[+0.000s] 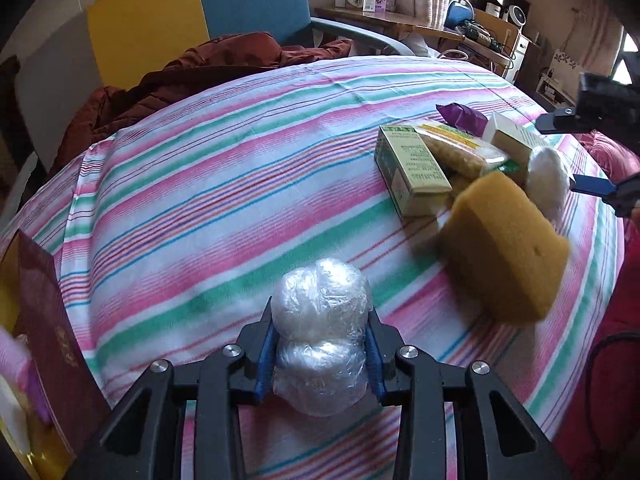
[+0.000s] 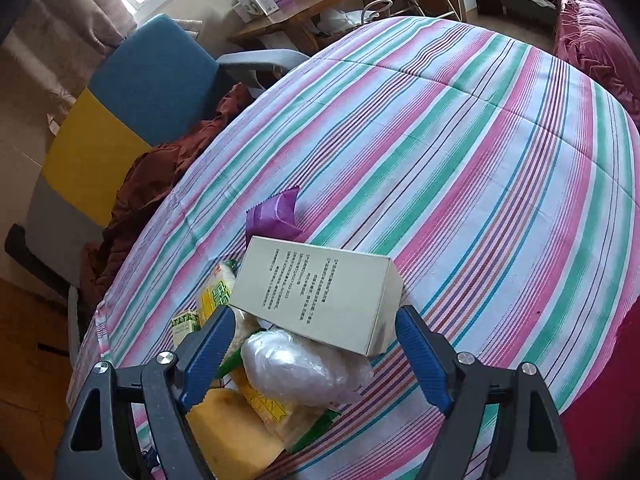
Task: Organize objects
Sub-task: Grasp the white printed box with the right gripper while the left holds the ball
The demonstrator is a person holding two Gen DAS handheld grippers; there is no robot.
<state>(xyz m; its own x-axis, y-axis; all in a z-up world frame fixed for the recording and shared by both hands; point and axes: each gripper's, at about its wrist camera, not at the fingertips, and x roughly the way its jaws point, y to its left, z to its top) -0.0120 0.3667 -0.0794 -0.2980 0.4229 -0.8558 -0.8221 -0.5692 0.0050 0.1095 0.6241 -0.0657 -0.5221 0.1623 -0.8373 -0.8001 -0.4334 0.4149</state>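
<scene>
My left gripper (image 1: 320, 344) is shut on a clear plastic-wrapped white bundle (image 1: 320, 336) above the striped bedspread (image 1: 208, 200). To its right lies a pile: a green box (image 1: 412, 168), a yellow noodle packet (image 1: 460, 148), a white box (image 1: 516, 136), a purple sachet (image 1: 464, 114), a white wrapped bundle (image 1: 548, 176) and an orange sponge (image 1: 504, 248). My right gripper (image 2: 316, 344) is open above that pile, over the white box (image 2: 316, 300) and a wrapped bundle (image 2: 300, 368). The sponge (image 2: 232, 432), noodle packet (image 2: 218, 292) and purple sachet (image 2: 276, 216) lie around them.
A dark red booklet (image 1: 52, 320) stands at the left edge. A brown jacket (image 1: 192, 76) lies on a blue and yellow chair (image 1: 188, 16) beyond the bed. A wooden desk (image 1: 384, 20) with boxes is behind. A magenta pillow (image 2: 596, 44) lies at the right.
</scene>
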